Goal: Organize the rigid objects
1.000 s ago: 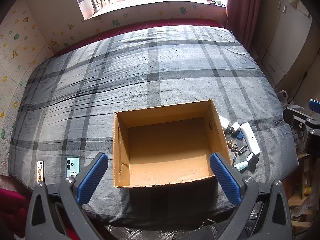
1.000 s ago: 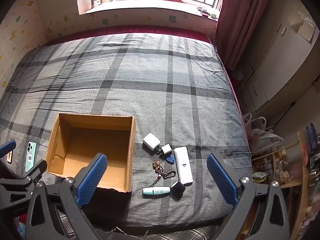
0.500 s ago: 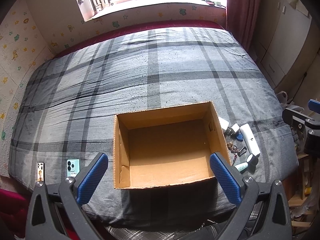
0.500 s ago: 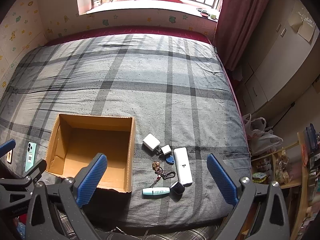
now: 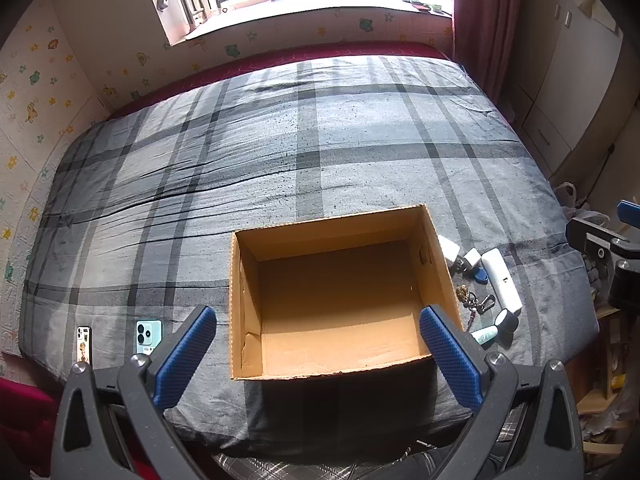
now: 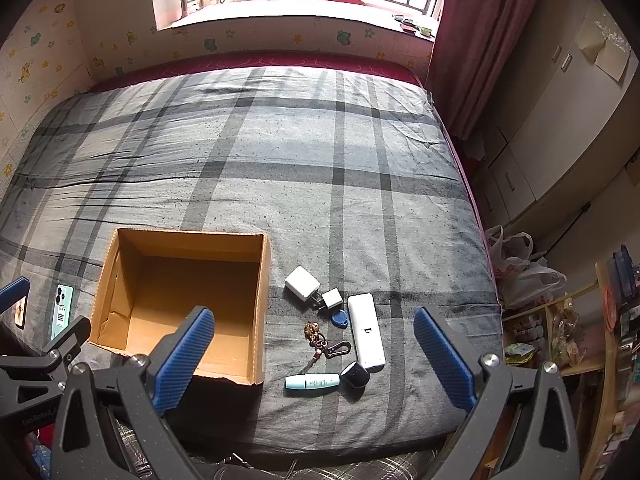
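Left wrist view, tool: the left gripper [image 5: 318, 354] hangs above the near edge of the bed [image 5: 304, 152], fingers spread wide and holding nothing
Left wrist view, box: the cardboard box [image 5: 240, 300] lies straight ahead between the fingertips, with nothing in it
Left wrist view, left of tool: a teal phone [image 5: 149, 337] and a second phone [image 5: 83, 344] with a picture on its back lie flat just outside the left finger
Left wrist view, change: against a second ago the box sits a touch lower in frame and the phones barely shift, so the tool has only drifted; I judge no pick has begun
Right wrist view, tool: the right gripper [image 6: 314, 354] is also released and empty, poised over the clutter
Right wrist view, ahead of tool: two white chargers [image 6: 302, 282], a blue tag [image 6: 340, 317], a white stick-shaped device [image 6: 366, 330], a keychain [image 6: 320, 340], a teal tube [image 6: 312, 381] and a dark cap [image 6: 355, 373] lie close together, right of the box
Right wrist view, change: almost none
Only here: the right view shows the small items whole, while the left view hides some behind the box wall and its own finger
Only there: the left view shows both phones plainly; in the right view the second phone is a sliver behind the other tool
Task meaning: everything is still outside the box
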Demonstrator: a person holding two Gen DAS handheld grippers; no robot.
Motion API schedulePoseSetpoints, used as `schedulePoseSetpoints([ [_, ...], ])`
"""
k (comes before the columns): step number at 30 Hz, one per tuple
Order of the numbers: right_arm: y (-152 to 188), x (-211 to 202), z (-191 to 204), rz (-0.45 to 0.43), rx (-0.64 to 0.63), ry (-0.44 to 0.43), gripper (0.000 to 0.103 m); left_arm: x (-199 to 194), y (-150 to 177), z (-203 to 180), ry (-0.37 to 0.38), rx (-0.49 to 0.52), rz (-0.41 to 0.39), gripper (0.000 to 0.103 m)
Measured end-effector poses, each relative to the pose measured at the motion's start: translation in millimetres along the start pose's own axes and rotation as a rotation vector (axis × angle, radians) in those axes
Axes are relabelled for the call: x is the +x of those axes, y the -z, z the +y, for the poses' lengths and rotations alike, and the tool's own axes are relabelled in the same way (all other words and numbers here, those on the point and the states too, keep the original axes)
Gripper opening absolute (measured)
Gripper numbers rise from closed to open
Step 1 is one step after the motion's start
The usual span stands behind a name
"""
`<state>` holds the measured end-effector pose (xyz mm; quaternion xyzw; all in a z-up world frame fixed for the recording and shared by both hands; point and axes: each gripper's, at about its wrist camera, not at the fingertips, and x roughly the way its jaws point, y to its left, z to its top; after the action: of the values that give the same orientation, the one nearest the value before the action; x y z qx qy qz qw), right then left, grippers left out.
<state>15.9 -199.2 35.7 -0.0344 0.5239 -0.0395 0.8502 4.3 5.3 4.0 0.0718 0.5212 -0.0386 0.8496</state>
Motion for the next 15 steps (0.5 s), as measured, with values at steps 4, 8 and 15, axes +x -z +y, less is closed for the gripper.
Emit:
schedulePoseSetpoints([
  [4, -0.8, 2.6, 2.7, 0.007, 0.0, 0.002, 0.102, 0.5, -0.5, 0.3, -0.001, 0.001, 0.001, 0.103],
  [8, -1.0, 4.8, 2.4, 0.013, 0.001, -0.001, 0.102, 1.7, -0.7, 2.2, 0.0, -0.001, 0.006, 0.103],
  [15, -1.0, 6.9, 3.1, 0.019, -0.001, 0.001, 0.102, 5.5, 0.4, 2.7, -0.007, -0.004, 0.008, 0.103],
])
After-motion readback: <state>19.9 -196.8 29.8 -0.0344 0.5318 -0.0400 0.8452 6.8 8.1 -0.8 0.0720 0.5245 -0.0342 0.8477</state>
